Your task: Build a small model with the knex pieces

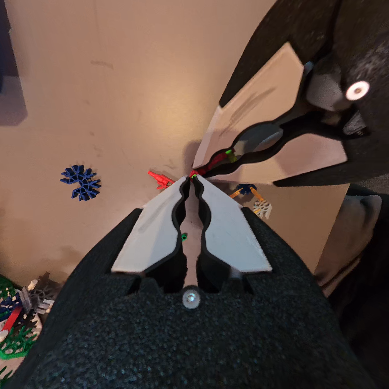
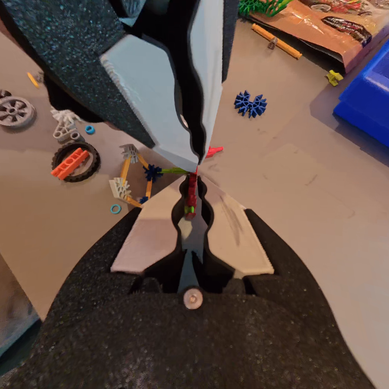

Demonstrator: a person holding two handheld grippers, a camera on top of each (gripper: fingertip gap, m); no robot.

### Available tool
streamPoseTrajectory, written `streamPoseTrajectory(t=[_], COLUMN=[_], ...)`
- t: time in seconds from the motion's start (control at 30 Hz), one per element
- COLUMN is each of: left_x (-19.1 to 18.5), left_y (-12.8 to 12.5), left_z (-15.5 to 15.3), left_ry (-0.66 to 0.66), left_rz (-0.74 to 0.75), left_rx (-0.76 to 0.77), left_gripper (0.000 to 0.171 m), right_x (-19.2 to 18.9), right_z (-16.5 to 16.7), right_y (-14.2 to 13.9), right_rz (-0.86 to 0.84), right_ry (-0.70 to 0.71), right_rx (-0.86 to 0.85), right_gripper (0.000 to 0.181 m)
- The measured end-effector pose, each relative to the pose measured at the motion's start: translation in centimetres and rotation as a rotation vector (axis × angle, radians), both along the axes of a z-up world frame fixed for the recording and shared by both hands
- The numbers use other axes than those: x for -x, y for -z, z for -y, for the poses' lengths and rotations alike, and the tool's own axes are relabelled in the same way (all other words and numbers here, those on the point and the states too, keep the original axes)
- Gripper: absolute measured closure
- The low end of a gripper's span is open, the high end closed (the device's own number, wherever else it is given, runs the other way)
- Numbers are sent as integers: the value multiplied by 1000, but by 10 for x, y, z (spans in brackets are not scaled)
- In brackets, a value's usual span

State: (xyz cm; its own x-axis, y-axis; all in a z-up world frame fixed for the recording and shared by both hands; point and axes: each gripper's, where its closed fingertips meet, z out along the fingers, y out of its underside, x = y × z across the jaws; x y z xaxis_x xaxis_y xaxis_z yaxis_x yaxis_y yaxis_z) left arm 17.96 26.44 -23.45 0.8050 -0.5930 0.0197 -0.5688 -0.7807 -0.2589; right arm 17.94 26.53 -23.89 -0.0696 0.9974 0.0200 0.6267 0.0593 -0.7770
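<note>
Right gripper [image 2: 192, 179]: jaws closed on a red connector piece [image 2: 192, 192], which runs lengthwise between them; a small lime-green part sits at the piece's near end.

Left gripper [image 1: 190, 179]: jaws nearly shut, tips meeting the right gripper's tips at the far end of the red connector piece [image 1: 212, 163]. A green rod [image 2: 171, 170] runs from that meeting point; whether the left tips actually pinch its end cannot be told.

Built assembly [image 2: 134, 179]: yellow rods, white fan connectors and dark blue hubs, joined to the green rod, just left of the jaws above the tan counter [image 2: 284, 210].

Loose items on the counter:
- blue snowflake connector [image 2: 250, 104], well apart from the grippers;
- small red piece [image 2: 214, 151], just behind the left tips;
- two light-blue rings [image 2: 115, 209];
- black tyre [image 2: 75, 162] with an orange brick lying across it;
- grey wheel [image 2: 15, 112];
- orange-yellow rod [image 2: 276, 41];
- blue bin [image 2: 366, 99] at the right edge.
</note>
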Motion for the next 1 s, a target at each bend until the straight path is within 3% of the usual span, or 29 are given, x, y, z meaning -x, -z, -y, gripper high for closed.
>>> streamPoseTrajectory(t=[0.2,0.3,0.43,0.6,0.73,1.0], left_x=[-1,-2,-3,-5,-6,-6], left_y=[0,0,0,0,0,0], left_z=[-5,-8,-9,-10,-10,-11], left_ry=[43,88,139,196,239,291], left_rz=[22,-7,-14,8,0,6], left_rx=[-5,-10,-18,-21,-15,12], left_gripper=[170,170,170,170,170,170], right_x=[-22,-37,-43,-43,-45,-45], right_z=[-11,-17,-5,-3,-1,3], right_y=[-24,-18,-11,-19,-14,-3], right_rz=[11,106,161,189,244,276], right_ry=[100,100,-4,-188,-324,-446], right_rx=[60,-6,-21,-333,-480,-532], right_gripper=[177,175,175,173,166,166])
